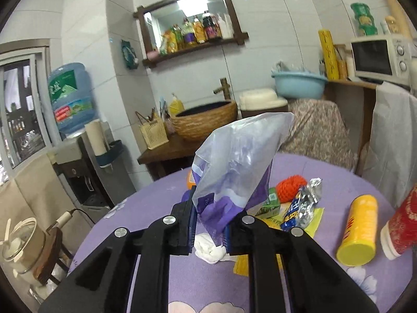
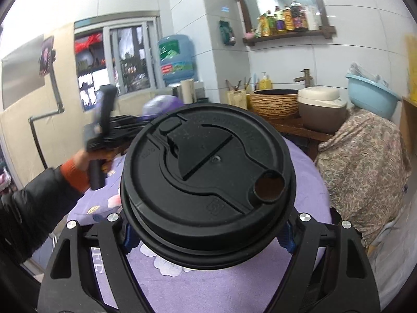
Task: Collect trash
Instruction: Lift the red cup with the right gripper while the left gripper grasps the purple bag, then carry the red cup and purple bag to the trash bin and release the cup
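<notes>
Both hand-held grippers are holding trash above the purple counter point(image 1: 146, 208).

At frame centre, the left hand-held gripper point(image 1: 209, 234) is pinching a clear-and-purple plastic bag point(image 1: 234, 167) between nearly closed fingers, above a crumpled white tissue point(image 1: 209, 250). The right hand-held gripper point(image 2: 208, 234) is gripping a cup by its sides, the cup's black lid point(image 2: 208, 182) filling mid-frame. Wrappers point(image 1: 299, 208) are lying right of centre.

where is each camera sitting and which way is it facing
Left wrist: sits on the left gripper, looking along its fingers across the purple table toward the sink corner; the fingers pinch a plastic bag.
Right wrist: sits on the right gripper, facing the same corner; a cup with a black lid fills the view, and the person's left hand shows.
Shared: water jug, basket sink, wall shelf, blue basin.
</notes>
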Demonstrator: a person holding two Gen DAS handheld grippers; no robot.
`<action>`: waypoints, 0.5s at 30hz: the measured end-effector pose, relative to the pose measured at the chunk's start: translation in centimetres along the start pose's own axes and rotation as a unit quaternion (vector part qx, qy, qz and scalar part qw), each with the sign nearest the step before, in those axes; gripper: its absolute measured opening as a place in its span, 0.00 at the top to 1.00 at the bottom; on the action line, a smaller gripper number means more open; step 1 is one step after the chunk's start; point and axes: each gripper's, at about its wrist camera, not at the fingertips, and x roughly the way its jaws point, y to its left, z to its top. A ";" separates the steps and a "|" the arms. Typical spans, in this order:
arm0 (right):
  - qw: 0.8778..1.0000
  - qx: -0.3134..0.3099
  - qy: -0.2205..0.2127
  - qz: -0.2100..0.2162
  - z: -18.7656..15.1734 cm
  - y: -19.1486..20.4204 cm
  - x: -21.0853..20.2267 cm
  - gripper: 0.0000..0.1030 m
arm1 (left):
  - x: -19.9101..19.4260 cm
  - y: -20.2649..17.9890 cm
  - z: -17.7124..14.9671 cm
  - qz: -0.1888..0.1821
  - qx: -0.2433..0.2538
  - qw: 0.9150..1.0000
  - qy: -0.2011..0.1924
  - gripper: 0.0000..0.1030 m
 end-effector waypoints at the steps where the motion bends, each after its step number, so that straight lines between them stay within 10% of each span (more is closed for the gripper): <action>1: 1.000 0.006 -0.006 -0.008 0.0 -0.6 -0.5 0.23 | -0.9 -0.2 0.4 0.003 -0.006 1.000 -0.008 0.84; 6: 0.997 0.031 -0.033 -0.057 0.1 -4.3 -3.6 0.23 | -3.5 -2.5 2.8 -0.003 -0.018 0.999 -0.043 0.84; 15: 0.974 0.067 0.027 -0.214 -3.2 -14.1 -5.7 0.23 | -2.2 -13.6 6.1 -0.155 -0.038 0.986 -0.053 0.84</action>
